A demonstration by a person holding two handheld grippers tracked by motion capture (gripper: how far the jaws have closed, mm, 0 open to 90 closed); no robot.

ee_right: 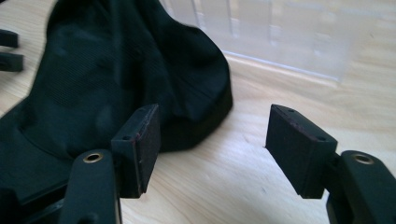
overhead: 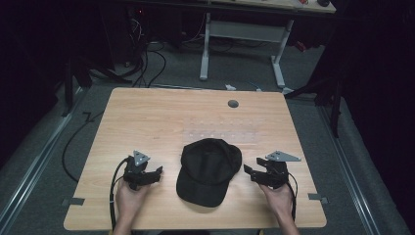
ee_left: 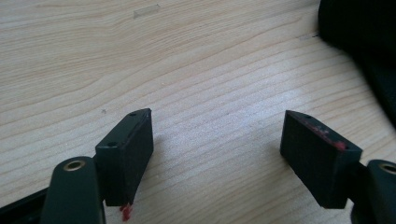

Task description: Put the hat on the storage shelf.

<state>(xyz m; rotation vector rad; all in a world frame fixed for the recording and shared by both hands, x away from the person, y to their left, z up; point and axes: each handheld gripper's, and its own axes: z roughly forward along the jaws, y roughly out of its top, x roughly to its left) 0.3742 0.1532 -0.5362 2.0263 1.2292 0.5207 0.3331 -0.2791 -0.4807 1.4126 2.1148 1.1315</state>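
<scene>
A black baseball cap (overhead: 209,169) lies flat on the wooden table (overhead: 156,117), its brim toward the near edge. My left gripper (overhead: 155,172) rests to the left of the cap, open, with only bare wood between its jaws (ee_left: 217,135). The cap's edge (ee_left: 359,37) shows at the right of the left gripper view. My right gripper (overhead: 249,171) sits just right of the cap, open, holding nothing. In the right gripper view (ee_right: 212,135) the cap's crown (ee_right: 116,70) lies just beyond the left jaw, apart from the pads.
A strip of clear tape or film (overhead: 222,134) lies on the table behind the cap. A small grey round insert (overhead: 233,103) sits near the far edge. A white desk frame (overhead: 242,44) and cables stand on the floor beyond.
</scene>
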